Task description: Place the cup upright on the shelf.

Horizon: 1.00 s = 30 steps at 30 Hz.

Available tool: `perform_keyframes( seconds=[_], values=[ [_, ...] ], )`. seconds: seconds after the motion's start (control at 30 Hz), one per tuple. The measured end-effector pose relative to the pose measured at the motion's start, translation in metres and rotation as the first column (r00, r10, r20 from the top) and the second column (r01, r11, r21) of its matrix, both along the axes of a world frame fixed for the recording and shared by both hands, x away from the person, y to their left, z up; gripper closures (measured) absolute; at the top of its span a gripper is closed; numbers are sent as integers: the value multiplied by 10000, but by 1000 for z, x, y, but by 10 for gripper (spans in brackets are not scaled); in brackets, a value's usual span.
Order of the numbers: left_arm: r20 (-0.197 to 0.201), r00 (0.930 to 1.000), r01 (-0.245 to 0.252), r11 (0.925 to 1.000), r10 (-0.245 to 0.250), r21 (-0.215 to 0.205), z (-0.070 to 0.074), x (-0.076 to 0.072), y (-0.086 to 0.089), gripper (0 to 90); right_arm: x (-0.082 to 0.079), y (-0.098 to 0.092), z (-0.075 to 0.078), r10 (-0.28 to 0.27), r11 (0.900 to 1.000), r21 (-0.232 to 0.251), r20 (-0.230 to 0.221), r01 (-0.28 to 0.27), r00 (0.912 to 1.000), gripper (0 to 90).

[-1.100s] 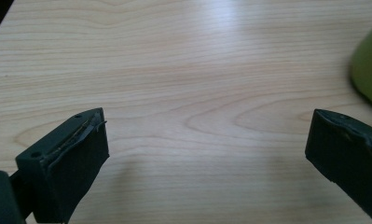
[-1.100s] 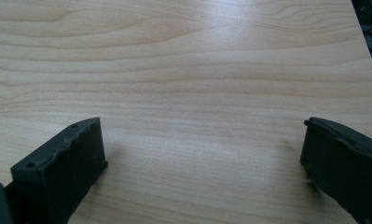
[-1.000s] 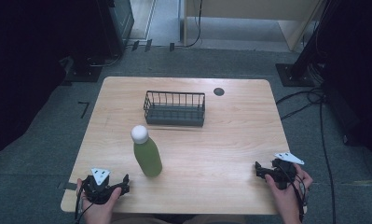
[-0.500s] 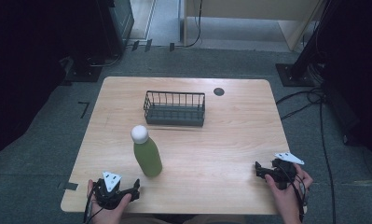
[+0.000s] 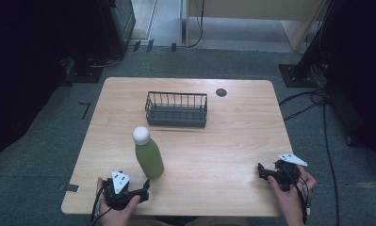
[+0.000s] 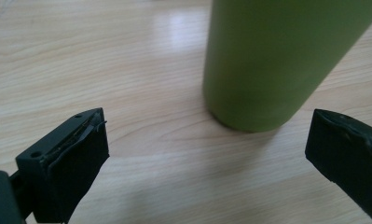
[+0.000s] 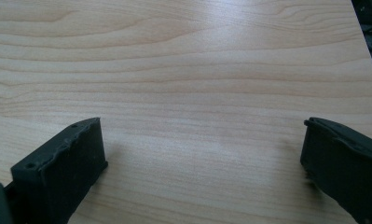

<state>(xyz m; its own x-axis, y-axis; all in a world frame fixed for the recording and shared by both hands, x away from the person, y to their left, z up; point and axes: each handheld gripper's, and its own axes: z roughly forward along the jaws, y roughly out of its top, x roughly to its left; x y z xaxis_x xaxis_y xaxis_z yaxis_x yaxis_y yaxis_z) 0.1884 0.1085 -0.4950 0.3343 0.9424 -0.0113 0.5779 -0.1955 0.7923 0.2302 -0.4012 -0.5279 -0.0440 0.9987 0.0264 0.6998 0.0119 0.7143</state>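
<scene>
A green bottle (image 5: 148, 157) with a white cap stands upright on the wooden table (image 5: 232, 136), left of centre. My left gripper (image 5: 141, 189) sits near the front edge, just in front of the bottle's base, and is open. In the left gripper view the bottle (image 6: 267, 60) rises close ahead, slightly right of the gap between the jaws, untouched. My right gripper (image 5: 262, 172) rests open at the front right of the table, with bare wood between its fingers (image 7: 67, 163). A black wire basket (image 5: 176, 109) stands behind the bottle.
A small dark round grommet (image 5: 221, 92) sits in the table near its far edge. Grey carpet surrounds the table, with cables (image 5: 313, 101) on the floor at the right and dark equipment stands at the back.
My left gripper has moved right along the front edge, from the front left corner to just below the bottle. The right gripper has stayed put.
</scene>
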Motion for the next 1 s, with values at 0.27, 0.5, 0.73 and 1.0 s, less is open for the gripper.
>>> perform_keyframes(
  seconds=[0.27, 0.5, 0.73, 1.0],
  values=[
    [267, 9994, 240, 9994, -234, -229, 9, 5, -14, 2, 0, 0, 0, 11, 10000, -9, -4, -11, 10000, 0],
    [588, 9979, 309, 9986, -284, -422, 20, 12, -25, 60, 0, 0, 0, 14, 10000, -9, -5, -14, 10000, 0],
    [926, 9952, 371, 9977, -318, -561, 32, 20, -37, 116, 0, 0, 0, 13, 10000, -8, -5, -13, 10000, 0],
    [1275, 9914, 379, 9964, -279, -763, 47, 27, -42, 147, 0, 0, 0, 11, 10000, -7, -5, -11, 10000, 0]
  ],
)
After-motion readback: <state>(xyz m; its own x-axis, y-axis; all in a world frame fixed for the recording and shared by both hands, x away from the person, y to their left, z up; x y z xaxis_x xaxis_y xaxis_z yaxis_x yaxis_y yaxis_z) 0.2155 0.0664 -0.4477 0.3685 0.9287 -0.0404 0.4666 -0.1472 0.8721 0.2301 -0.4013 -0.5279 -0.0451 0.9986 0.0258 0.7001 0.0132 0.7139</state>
